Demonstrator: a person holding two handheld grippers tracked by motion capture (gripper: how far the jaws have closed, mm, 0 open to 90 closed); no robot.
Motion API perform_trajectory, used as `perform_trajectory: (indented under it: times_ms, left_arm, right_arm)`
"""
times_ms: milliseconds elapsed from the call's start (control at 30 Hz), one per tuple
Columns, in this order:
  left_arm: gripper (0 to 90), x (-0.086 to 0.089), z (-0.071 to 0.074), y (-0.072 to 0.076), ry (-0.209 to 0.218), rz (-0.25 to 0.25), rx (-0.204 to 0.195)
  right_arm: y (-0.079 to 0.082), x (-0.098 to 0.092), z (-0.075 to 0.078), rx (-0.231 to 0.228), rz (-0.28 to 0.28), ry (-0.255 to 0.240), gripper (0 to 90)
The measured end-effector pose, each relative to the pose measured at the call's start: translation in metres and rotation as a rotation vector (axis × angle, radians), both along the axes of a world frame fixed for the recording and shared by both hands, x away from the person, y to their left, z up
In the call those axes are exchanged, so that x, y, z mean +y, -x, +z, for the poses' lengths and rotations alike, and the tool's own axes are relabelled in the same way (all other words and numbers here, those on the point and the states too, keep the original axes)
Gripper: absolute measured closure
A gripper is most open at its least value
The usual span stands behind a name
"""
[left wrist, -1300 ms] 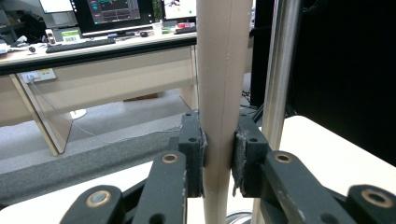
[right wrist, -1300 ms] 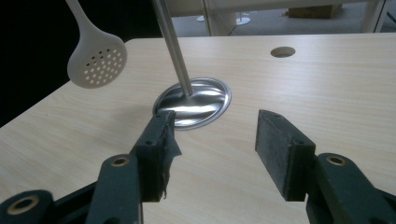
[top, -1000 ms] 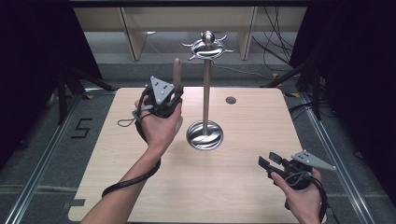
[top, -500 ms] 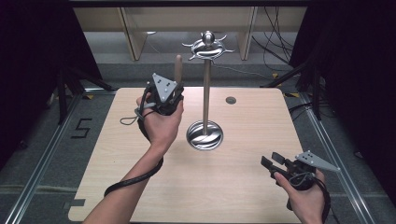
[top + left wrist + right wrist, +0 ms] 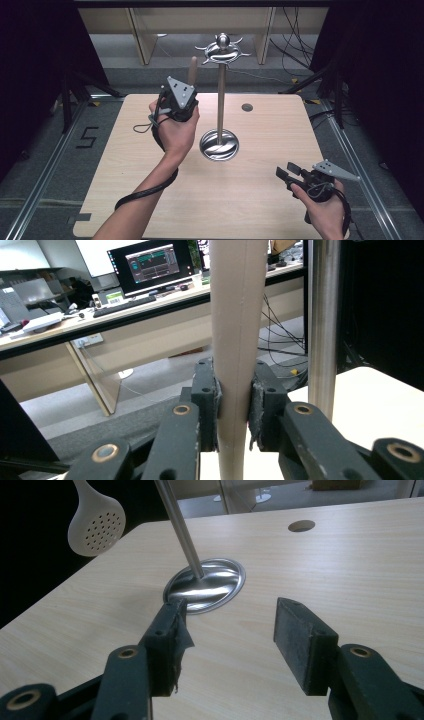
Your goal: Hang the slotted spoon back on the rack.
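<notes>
Your left gripper (image 5: pixel 176 102) is raised over the far left part of the table (image 5: pixel 150 200), its jaws pinched on the beige handle (image 5: pixel 236 340) of a slotted spoon. In the left gripper view the two pads press against the handle from either side, and the handle runs straight up between them. From the high view the handle's tip (image 5: pixel 192 67) pokes up just beyond the grey plate on top of the gripper. The spoon's perforated head (image 5: pixel 96 522) shows in the right gripper view, hanging at the far left above the table edge.

Just to the right of your left gripper stands the metal stand (image 5: pixel 220 100): a thin upright pole on a round shiny base (image 5: pixel 219 145) near the table's middle, with a crown of hooks (image 5: pixel 222 48) at the top. In the left gripper view the pole (image 5: pixel 324 325) rises right beside the handle, though whether they touch you cannot tell.

Your right gripper (image 5: pixel 287 175) sits low at the near right corner of the table, jaws spread with nothing between them, aimed toward the base of the stand. A small round hole (image 5: pixel 246 107) lies in the tabletop at the far right.
</notes>
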State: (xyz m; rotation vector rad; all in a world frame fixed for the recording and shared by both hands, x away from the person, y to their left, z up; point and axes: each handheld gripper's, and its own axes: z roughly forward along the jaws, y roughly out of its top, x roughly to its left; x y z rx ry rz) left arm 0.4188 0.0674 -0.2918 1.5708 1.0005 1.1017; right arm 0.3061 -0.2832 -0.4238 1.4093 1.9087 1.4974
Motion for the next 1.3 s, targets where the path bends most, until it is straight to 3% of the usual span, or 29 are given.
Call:
perform_trajectory:
  times_ms: [167, 200, 267, 300, 367, 400, 500, 533, 700, 733, 1300]
  left_arm:
    - [75.6, -0.003, -0.003, 0.0, -0.009, 0.001, 0.008]
    - [75.6, -0.003, -0.003, 0.0, -0.009, 0.004, 0.008]
    - [75.6, -0.005, -0.003, 0.0, -0.012, 0.007, 0.004]
    - [75.6, -0.005, -0.003, 0.0, -0.017, 0.01, 0.0]
    - [75.6, -0.005, -0.002, 0.0, -0.022, 0.011, -0.002]
    - [75.6, -0.006, -0.002, 0.001, -0.027, 0.013, -0.006]
    - [75.5, -0.006, -0.001, 0.001, -0.025, 0.015, -0.01]
    - [75.5, -0.006, 0.0, 0.002, -0.032, 0.018, -0.015]
    - [75.4, -0.008, -0.001, 0.003, -0.048, 0.022, -0.017]
    - [75.4, -0.008, -0.002, 0.003, -0.053, 0.025, -0.015]
    - [73.1, -0.017, -0.004, 0.007, -0.127, 0.052, -0.054]
  right_arm:
    - [0.003, 0.001, 0.004, 0.001, -0.007, 0.004, 47.6]
    - [0.004, 0.005, 0.005, 0.02, -0.013, -0.025, 47.6]
    - [0.002, 0.004, 0.003, -0.005, -0.001, 0.001, 47.6]
    - [0.003, 0.006, 0.004, 0.016, -0.003, -0.006, 47.6]
    - [0.003, 0.007, 0.003, 0.01, 0.004, -0.007, 47.6]
    - [0.002, 0.006, 0.002, -0.005, 0.01, 0.018, 47.6]
    - [0.001, 0.006, 0.001, -0.007, 0.009, 0.012, 47.5]
    - [0.002, 0.005, 0.002, -0.002, 0.008, 0.023, 47.4]
    - [0.003, 0.009, 0.002, 0.021, 0.002, -0.018, 47.4]
    - [0.001, 0.007, 0.002, -0.001, 0.012, 0.015, 47.4]
    - [0.001, 0.008, 0.001, 0.016, 0.017, 0.008, 47.1]
